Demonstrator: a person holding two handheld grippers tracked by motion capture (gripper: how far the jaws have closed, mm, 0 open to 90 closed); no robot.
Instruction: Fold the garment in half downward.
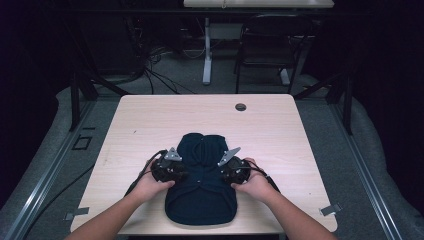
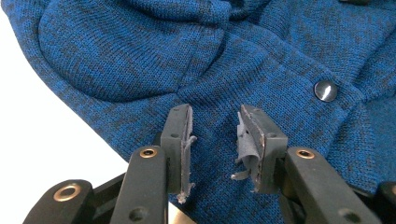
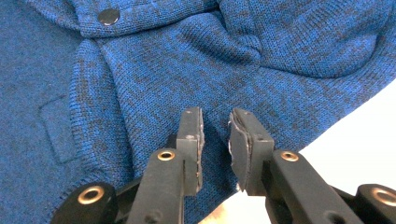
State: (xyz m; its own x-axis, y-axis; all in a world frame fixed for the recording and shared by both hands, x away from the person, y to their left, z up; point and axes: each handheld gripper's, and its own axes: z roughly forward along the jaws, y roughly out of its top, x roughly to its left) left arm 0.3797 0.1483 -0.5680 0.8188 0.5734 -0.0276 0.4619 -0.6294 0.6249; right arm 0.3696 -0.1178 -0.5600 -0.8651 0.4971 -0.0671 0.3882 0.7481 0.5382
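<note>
sweater [image 2: 261,56]: blue-black heathered knit | snap button [image 2: 325,90]: glossy black | table [image 1: 150,120]: pale wood

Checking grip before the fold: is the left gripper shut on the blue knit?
No: the left gripper is open, its fingers apart above the blue knit garment, nothing between them.

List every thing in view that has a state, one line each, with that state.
Blue knit garment: lying flat on the table, folded, snaps done up.
Left gripper: open, jaws apart over the knit, gripping nothing.
Right gripper: open, narrow gap between the jaws, over the garment's edge.
Snap button: fastened on the placket.
Table: bearing the garment.
</note>
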